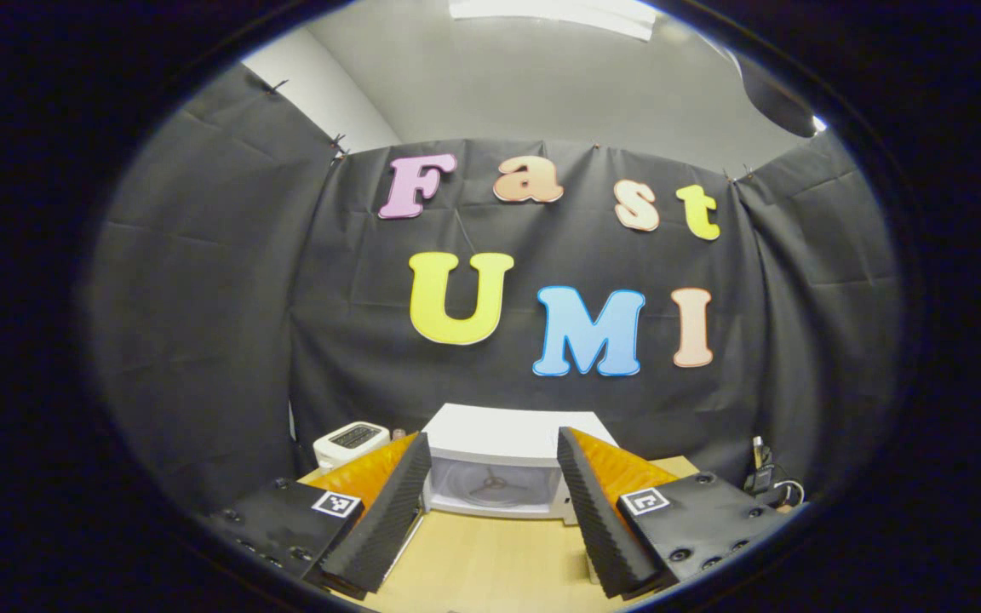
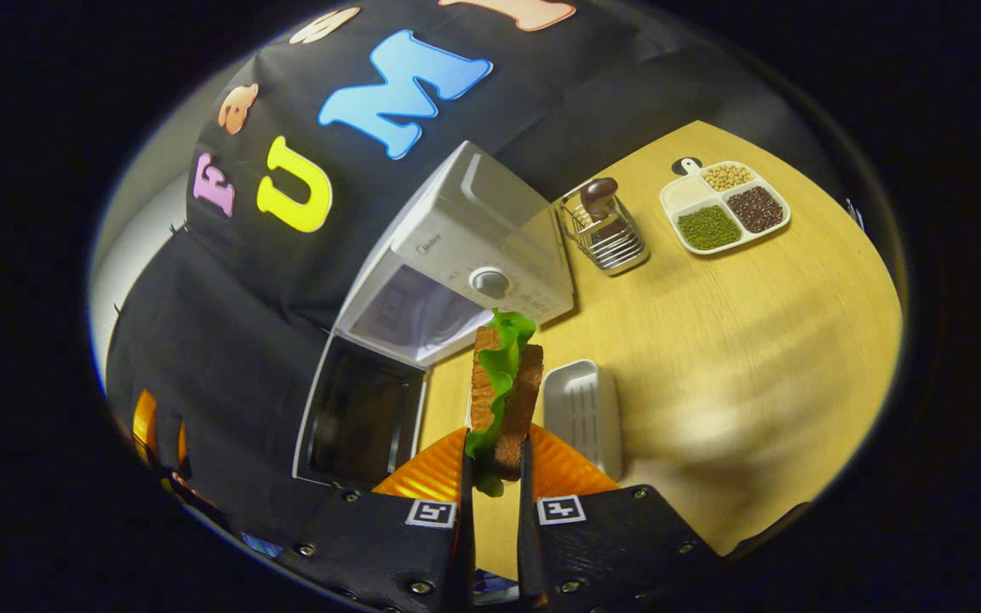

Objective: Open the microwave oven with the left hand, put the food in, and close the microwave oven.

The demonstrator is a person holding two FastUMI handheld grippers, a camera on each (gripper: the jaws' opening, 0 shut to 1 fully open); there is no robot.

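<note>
On the table (image 2: 712,340), microwave (image 2: 473,247) door (image 2: 363,417) already open; right gripper (image 2: 495,468) pinches sandwich (image 2: 503,392), not yet inside; left gripper (image 1: 490,511) spread, empty.

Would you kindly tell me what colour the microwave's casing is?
White, best seen in the right gripper view: microwave.

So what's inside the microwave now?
The microwave has its door open, and just a bare turntable shows inside. The sandwich sits outside, held in the right gripper.
</note>
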